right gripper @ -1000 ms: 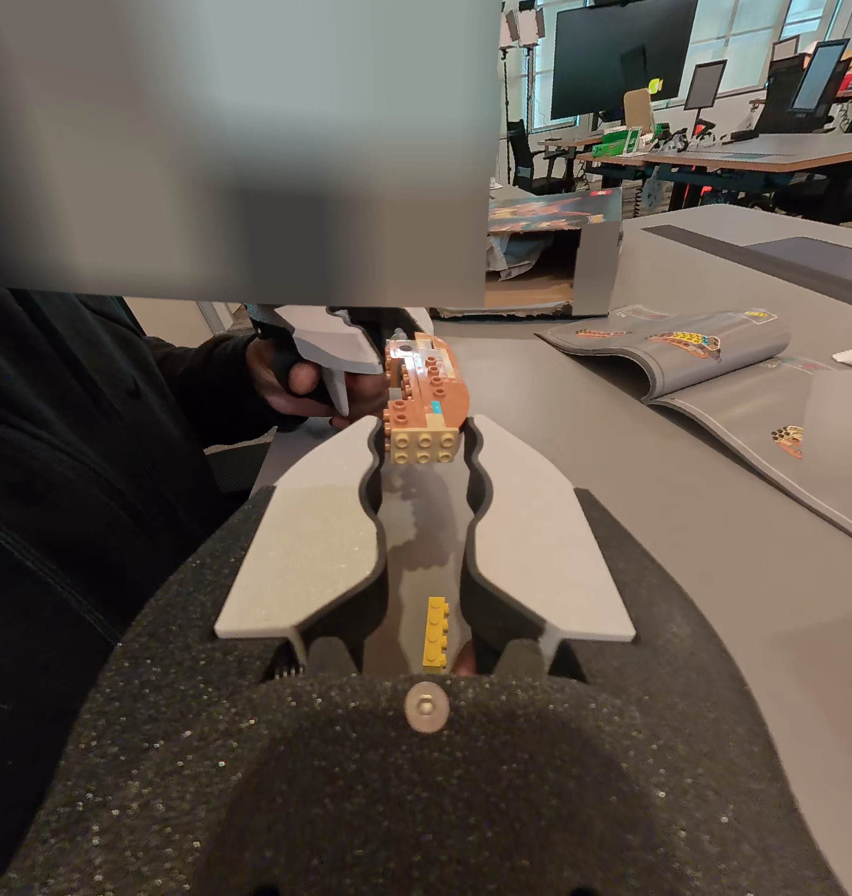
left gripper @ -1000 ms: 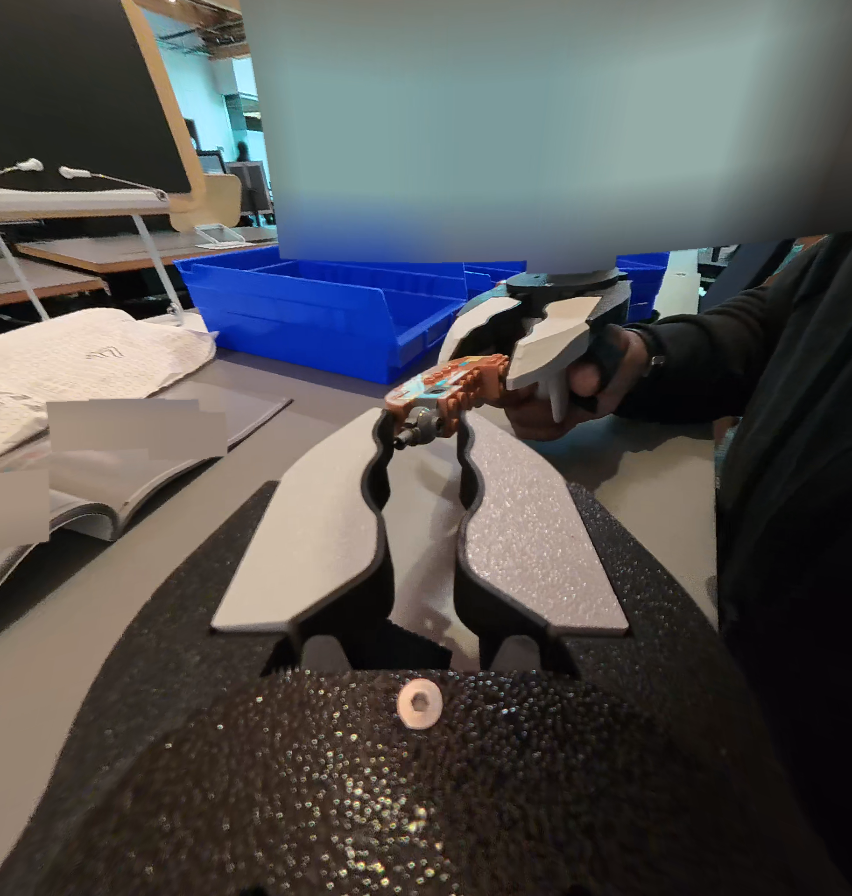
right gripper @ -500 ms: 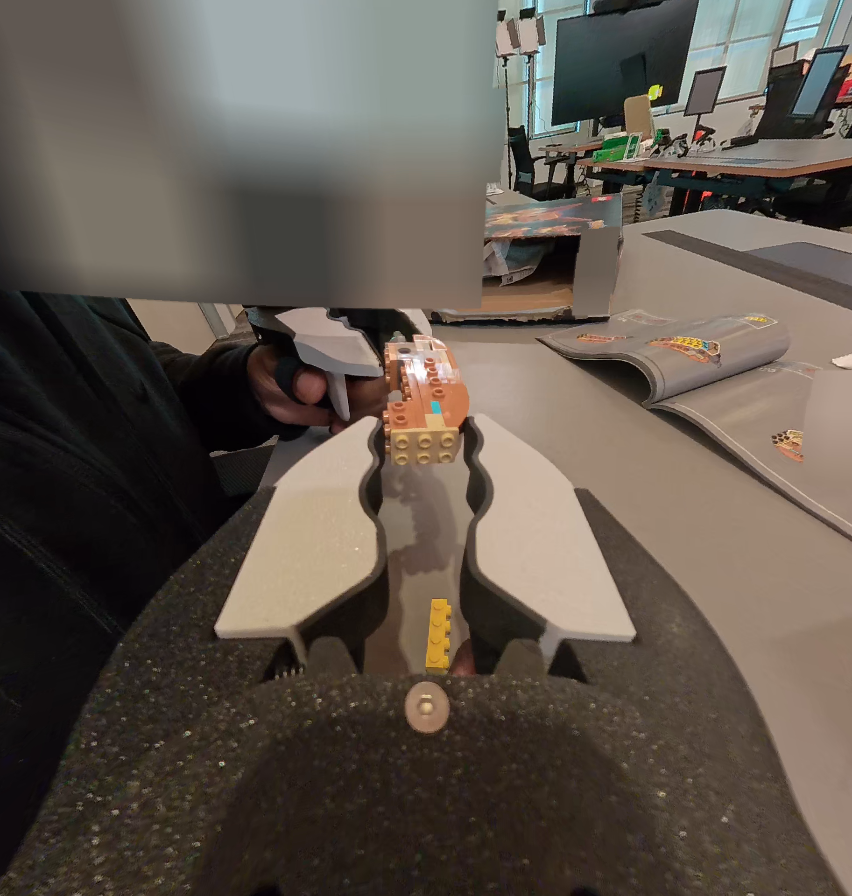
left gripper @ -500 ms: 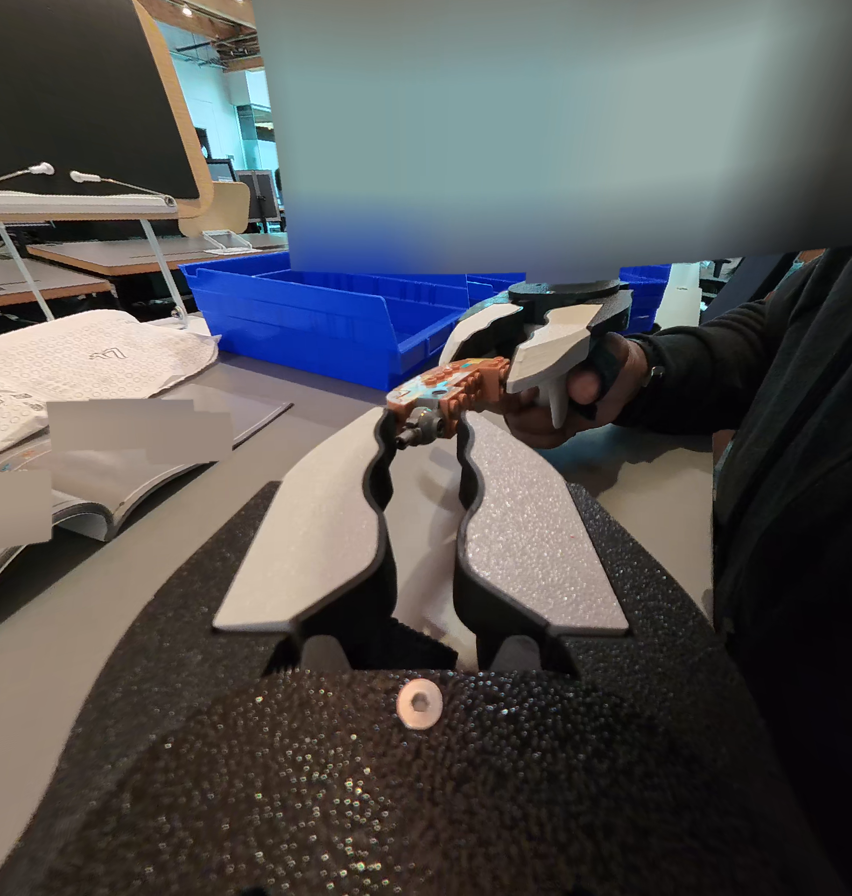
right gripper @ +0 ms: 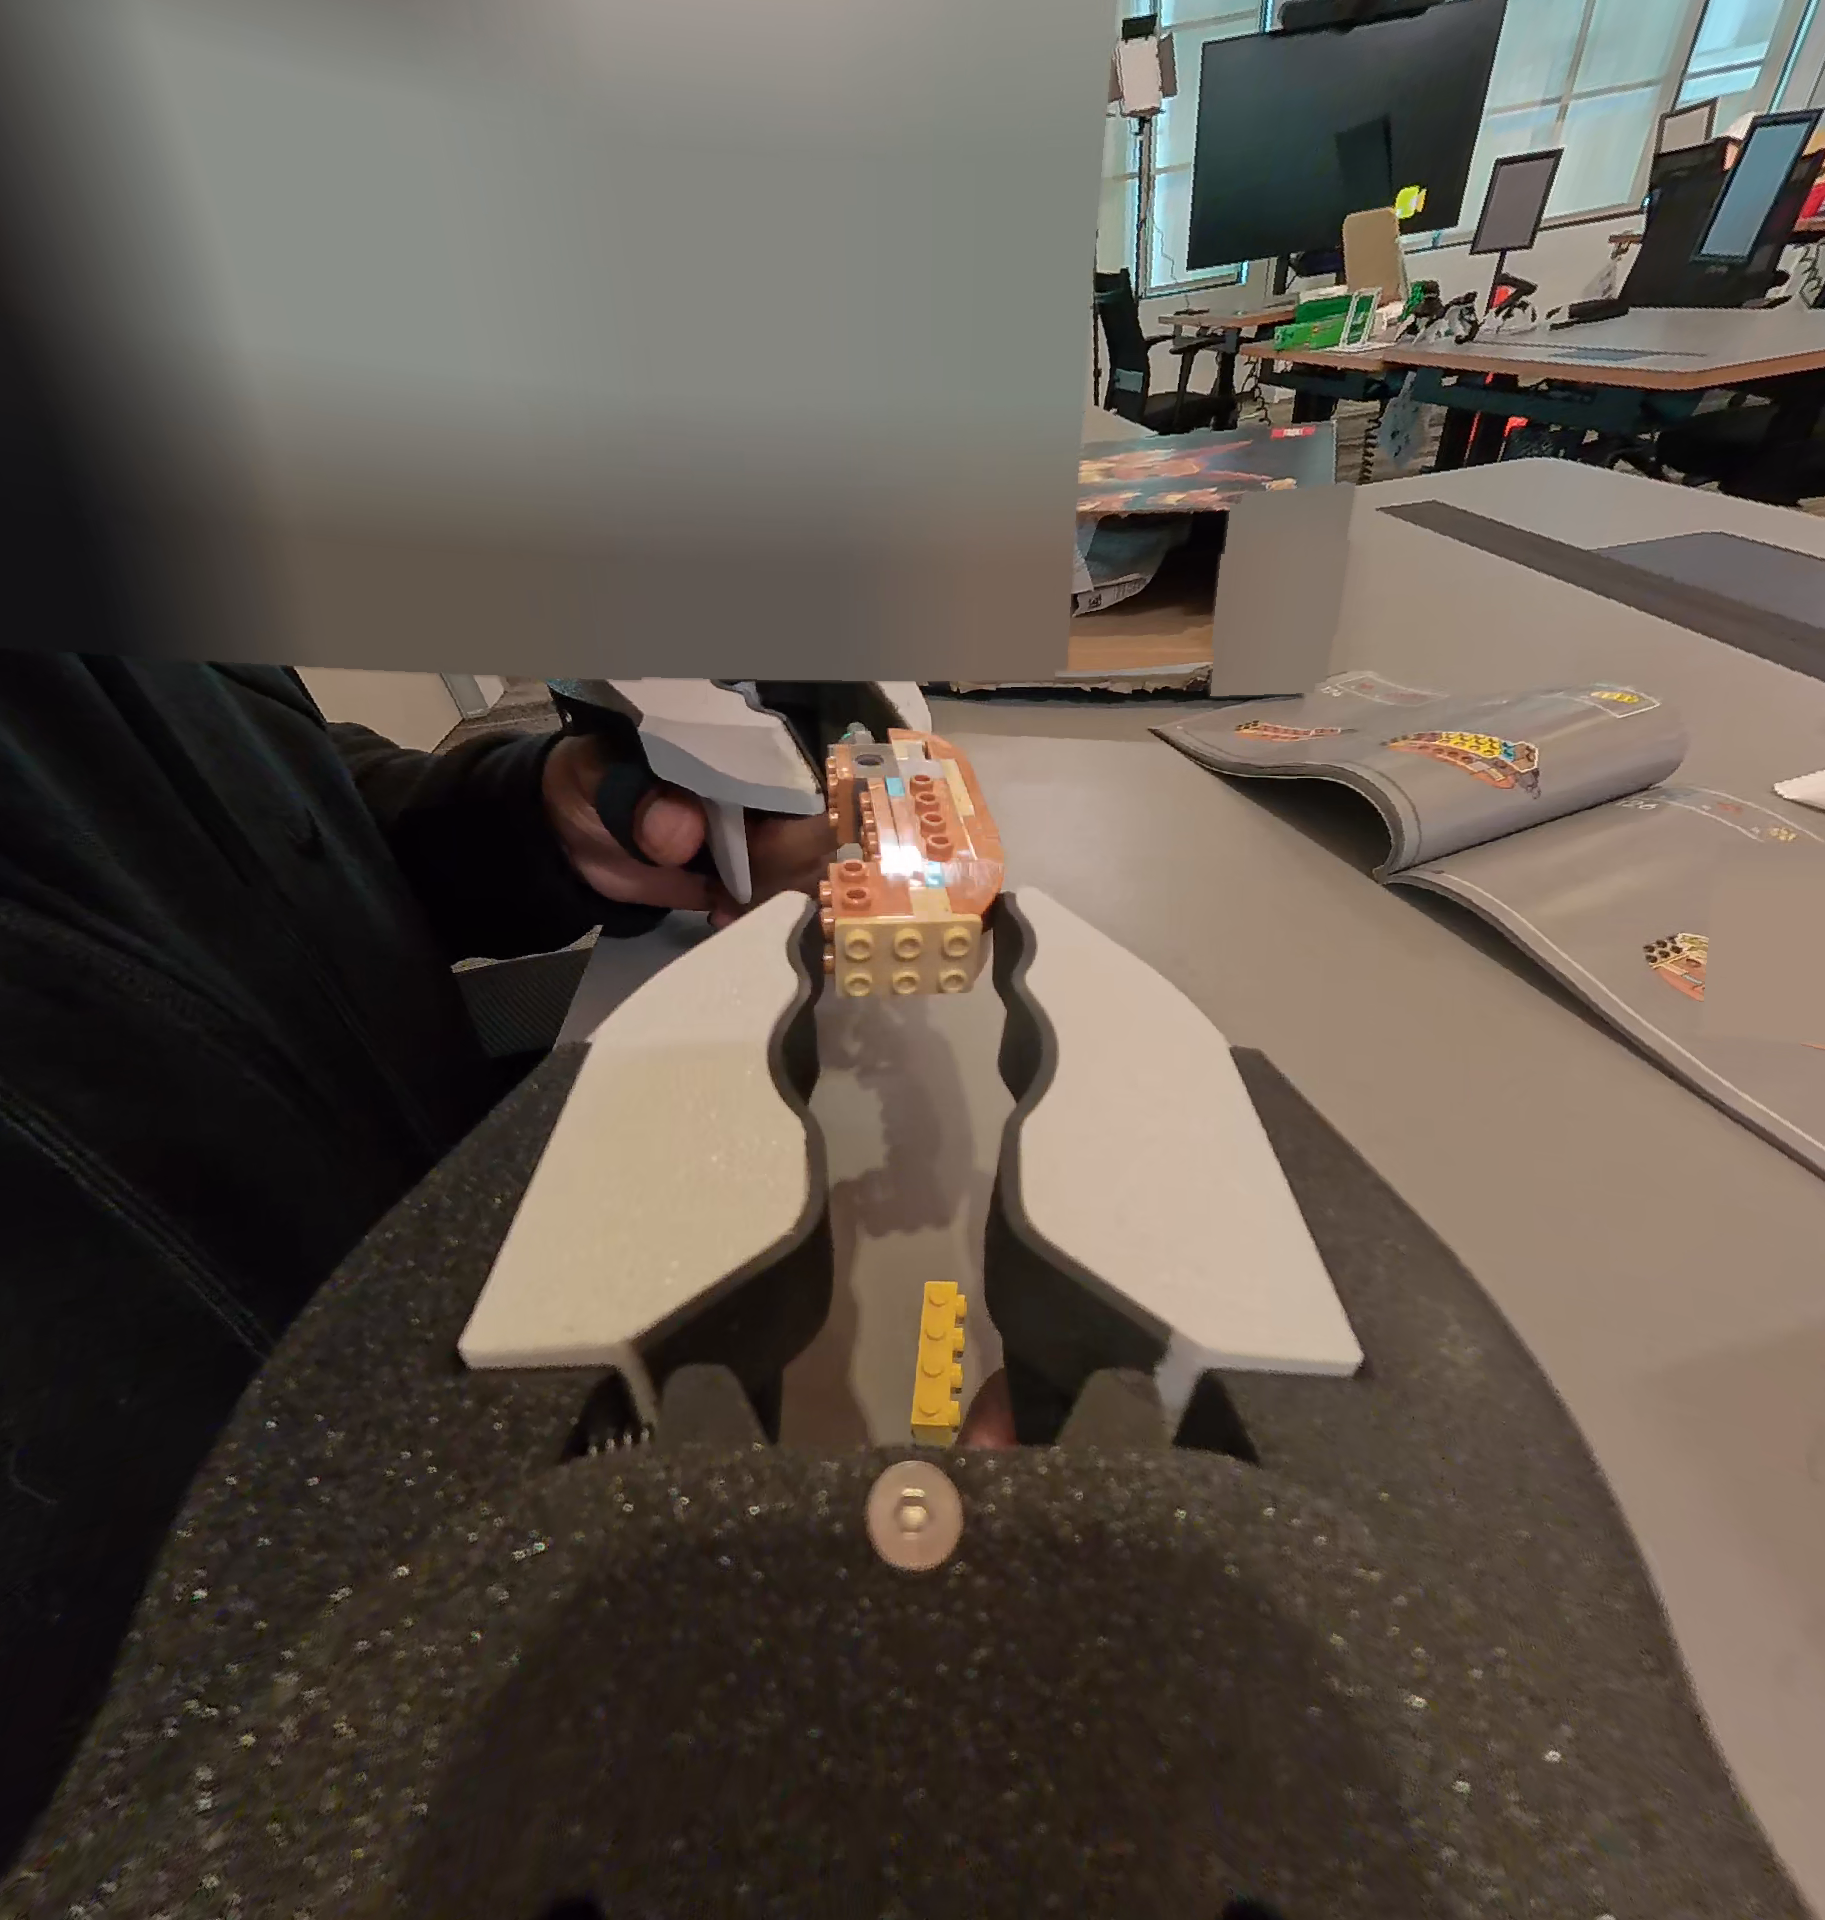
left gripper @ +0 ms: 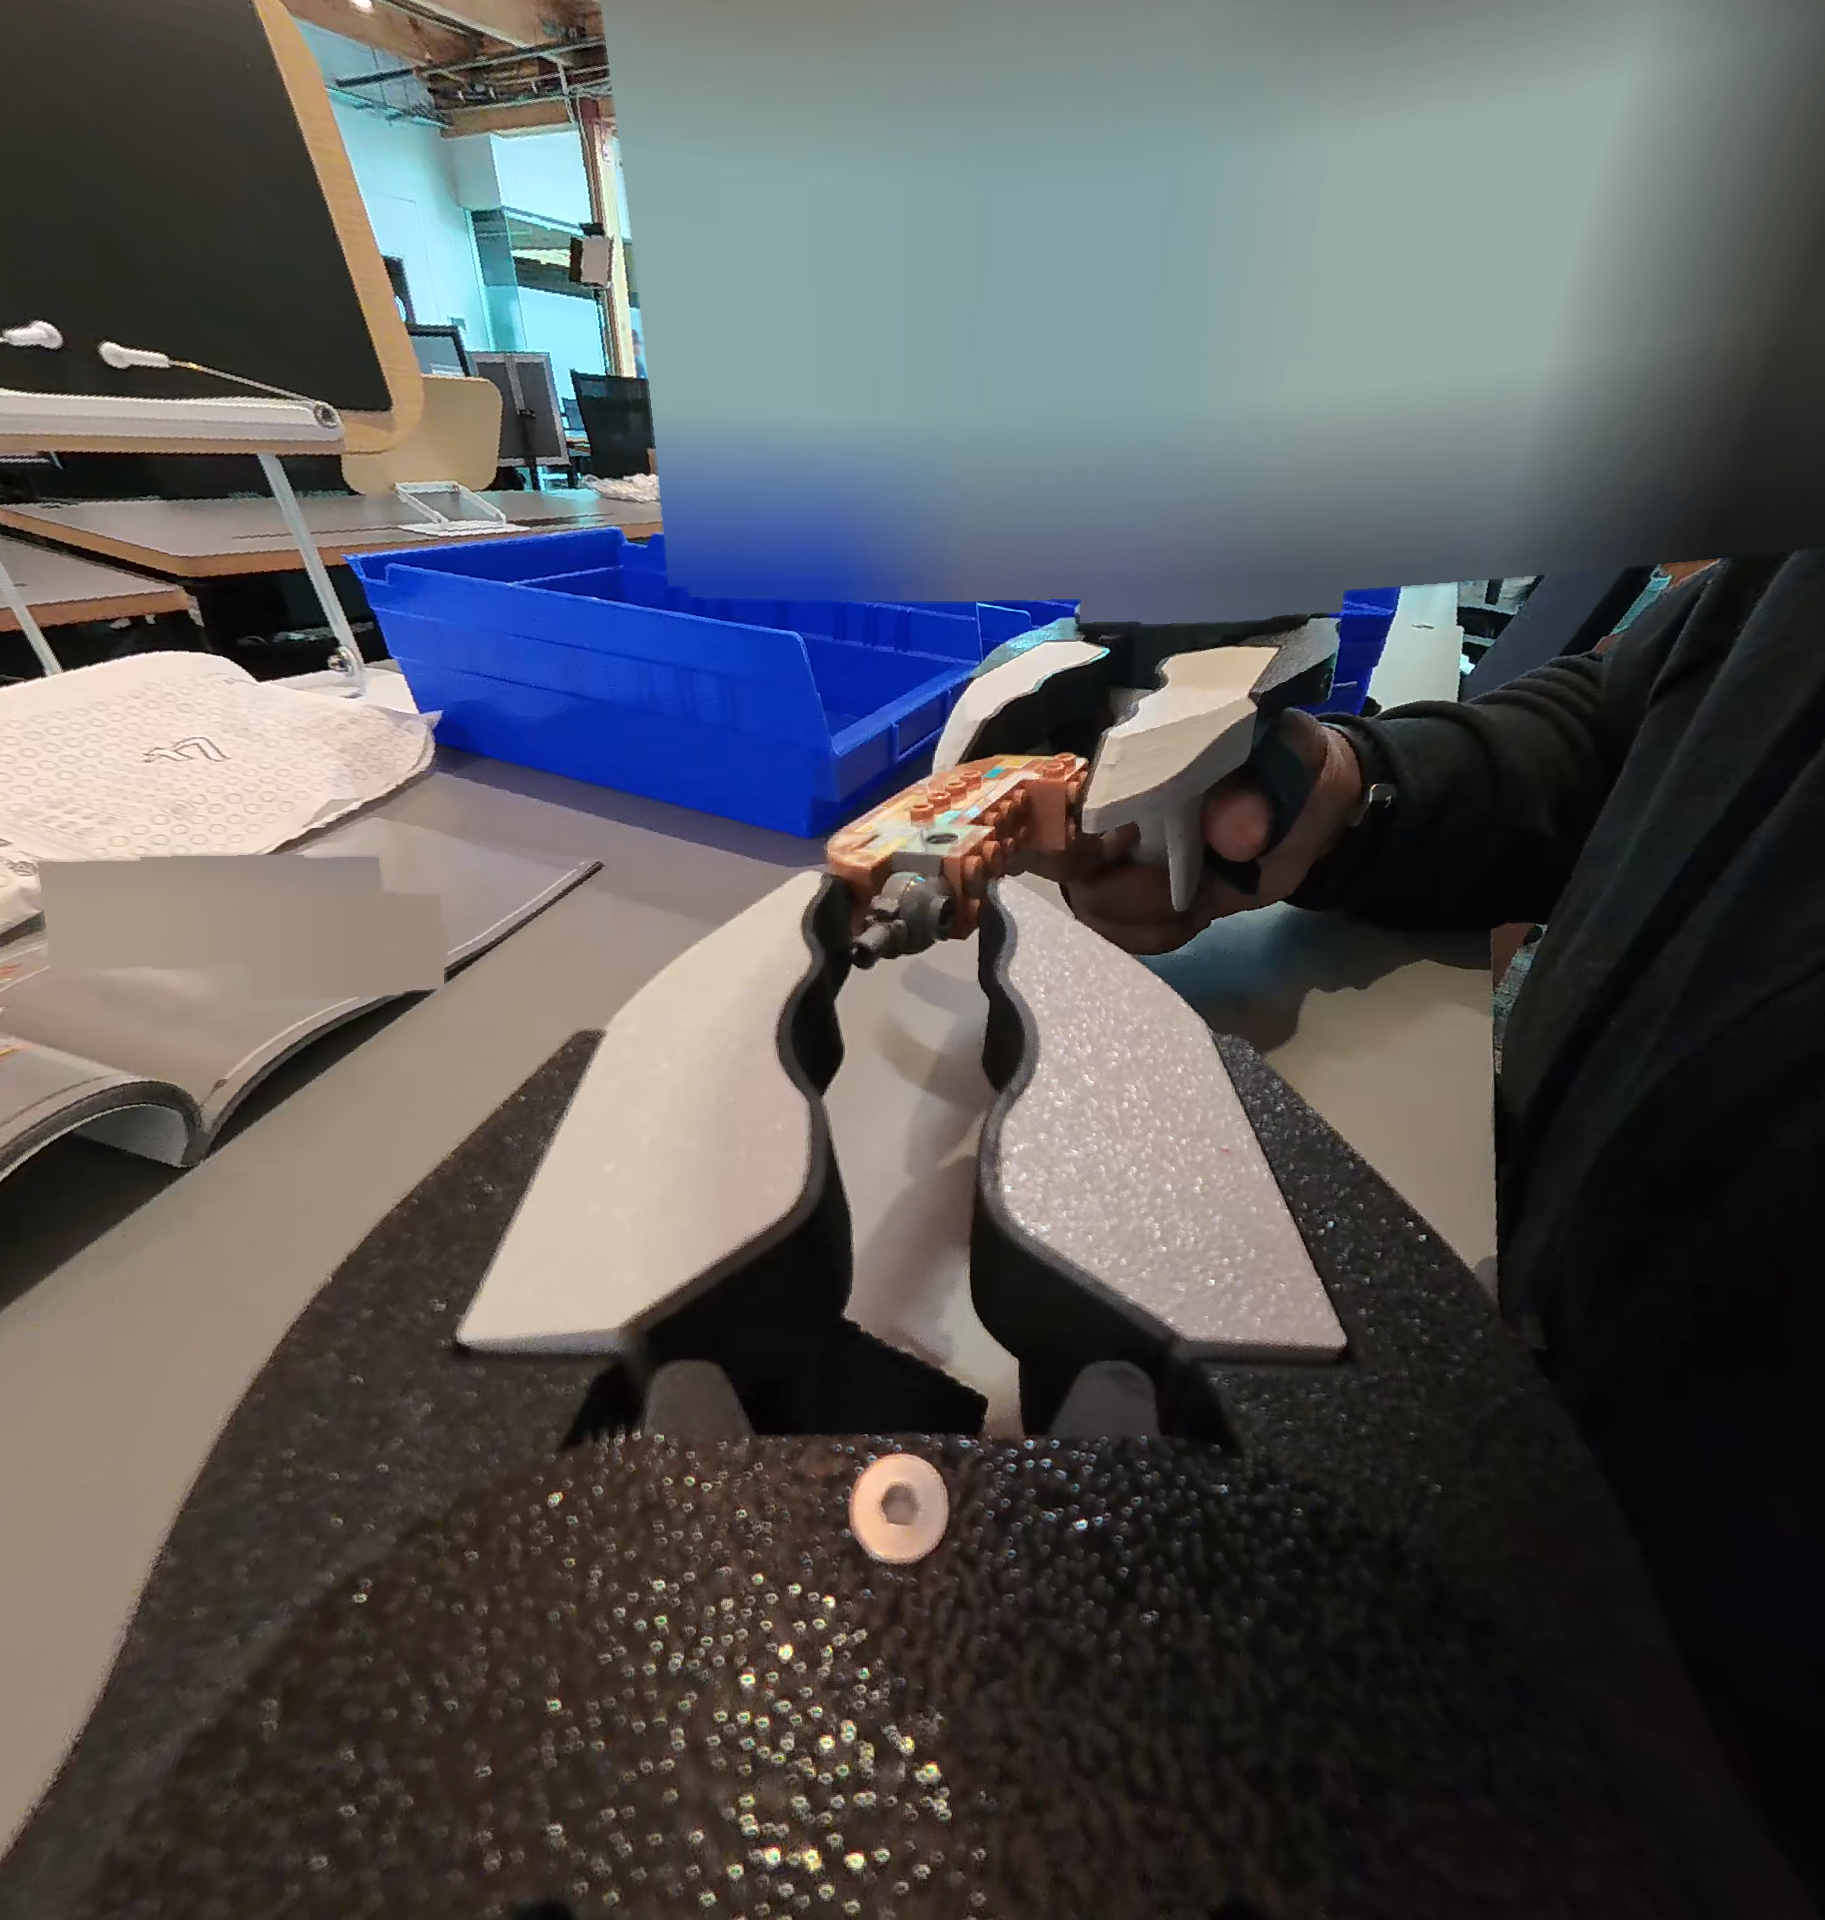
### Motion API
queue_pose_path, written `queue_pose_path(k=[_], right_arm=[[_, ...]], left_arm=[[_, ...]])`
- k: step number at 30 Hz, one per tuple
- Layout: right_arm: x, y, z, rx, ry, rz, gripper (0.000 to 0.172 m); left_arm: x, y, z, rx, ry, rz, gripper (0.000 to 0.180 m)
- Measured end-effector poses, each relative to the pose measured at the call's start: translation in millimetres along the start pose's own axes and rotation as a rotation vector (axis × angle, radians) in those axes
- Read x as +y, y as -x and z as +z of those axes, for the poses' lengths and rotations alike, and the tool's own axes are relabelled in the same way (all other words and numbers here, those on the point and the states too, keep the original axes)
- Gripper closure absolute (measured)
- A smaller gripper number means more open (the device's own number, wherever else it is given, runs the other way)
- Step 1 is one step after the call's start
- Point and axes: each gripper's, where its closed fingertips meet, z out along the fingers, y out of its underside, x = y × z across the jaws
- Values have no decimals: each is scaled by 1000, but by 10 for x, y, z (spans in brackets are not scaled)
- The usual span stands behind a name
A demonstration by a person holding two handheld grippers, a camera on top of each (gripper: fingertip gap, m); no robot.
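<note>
Both grippers level, facing: right gripper [right gripper: 908, 925] & left gripper [left gripper: 913, 914] clamped on brick model [right gripper: 913, 862].

A reddish-brown brick model [right gripper: 913, 842], long and flat with one curved edge, is held level above the grey worktop [right gripper: 1303, 1039]. It carries tan and light-blue tiles on top, a tan studded block at one end and a dark grey jointed piece [left gripper: 903, 920] at the other. The right tongs [right gripper: 908, 940] clamp the tan end, the left tongs [left gripper: 908, 914] close on the grey piece.
</note>
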Motion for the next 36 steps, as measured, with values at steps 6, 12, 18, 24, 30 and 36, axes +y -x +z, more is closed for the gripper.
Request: queue_pose_path(k=[6, 12, 18, 24, 30, 36], right_arm=[[8, -1, 0, 2, 7, -13, 140], [10, -11, 13, 18, 8, -40, 140], [32, -21, 5, 8, 24, -15, 141], [66, -32, 21, -73, 30, 233, 140], [157, -40, 22, -189, 61, 573, 141], [168, 33, 26, -266, 73, 678, 141]], left_arm=[[1, -1, 2, 3, 1, -4, 157], [-37, 9, -16, 64, -24, -61, 158], [0, -8, 11, 112, 14, -50, 143], [103, -38, 116, 156, 97, 58, 128], [177, -24, 188, 161, 106, 406, 126], [217, -122, 263, 240, 82, 542, 157]])
